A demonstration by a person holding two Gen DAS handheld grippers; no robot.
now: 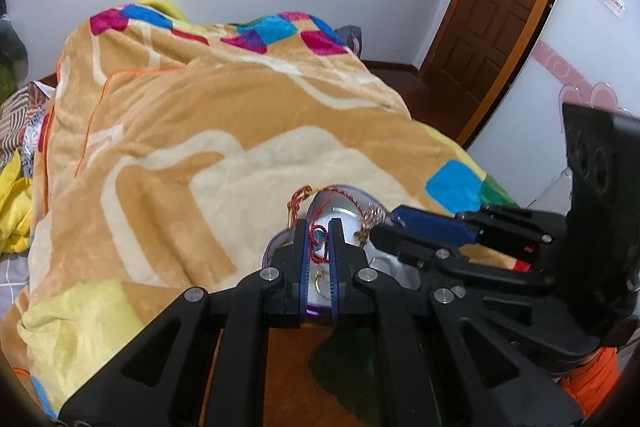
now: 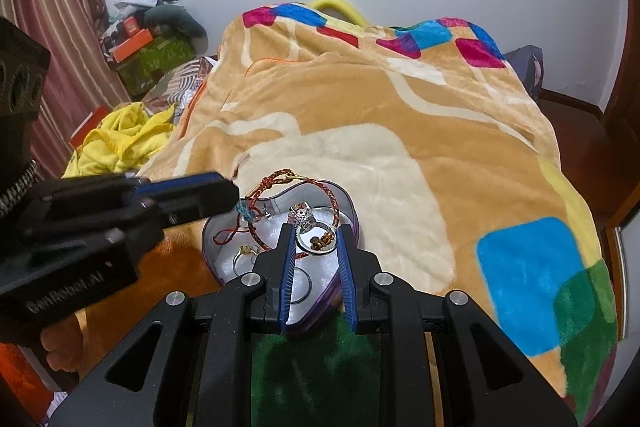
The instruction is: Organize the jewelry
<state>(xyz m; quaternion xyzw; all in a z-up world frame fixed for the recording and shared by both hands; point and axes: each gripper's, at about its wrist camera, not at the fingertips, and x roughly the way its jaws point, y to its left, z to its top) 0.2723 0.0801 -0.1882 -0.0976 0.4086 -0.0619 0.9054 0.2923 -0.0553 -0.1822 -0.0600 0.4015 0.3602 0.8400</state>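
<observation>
Your heart-shaped jewelry box (image 2: 280, 267) sits on the blanket (image 2: 400, 147) at the near edge of the bed, its pointed tip turned toward your right tool (image 2: 314, 241) and its two lobes facing away toward the far wall, so its long axis runs straight out along the right tool's fingers. Inside, on the white lining, a large silver ring (image 2: 316, 239) with a clear stone setting stands tilted, a smaller gold ring (image 2: 244, 251) lies near the left wall, and a plain round ring (image 2: 302, 287) lies close to the tip. A red braided cord bracelet (image 2: 280, 183) loops up and over the far rim, part inside the box and part hanging out onto the blanket. Beyond the box the blanket spreads wide and unoccupied, while a yellow cloth (image 2: 120, 139) is bunched at the left side of the bed and a wooden door (image 1: 500, 7) stands off to the right. Your right tool hovers low over the box with its fingers apart, the large silver ring between them; whether the pads touch it cannot be told. Your left tool (image 1: 319, 233) comes in from the left side of the box with its fingers drawn close together, a strand of the red bracelet lying in the narrow gap between them, though you cannot tell from either view whether it is actually pinched.
</observation>
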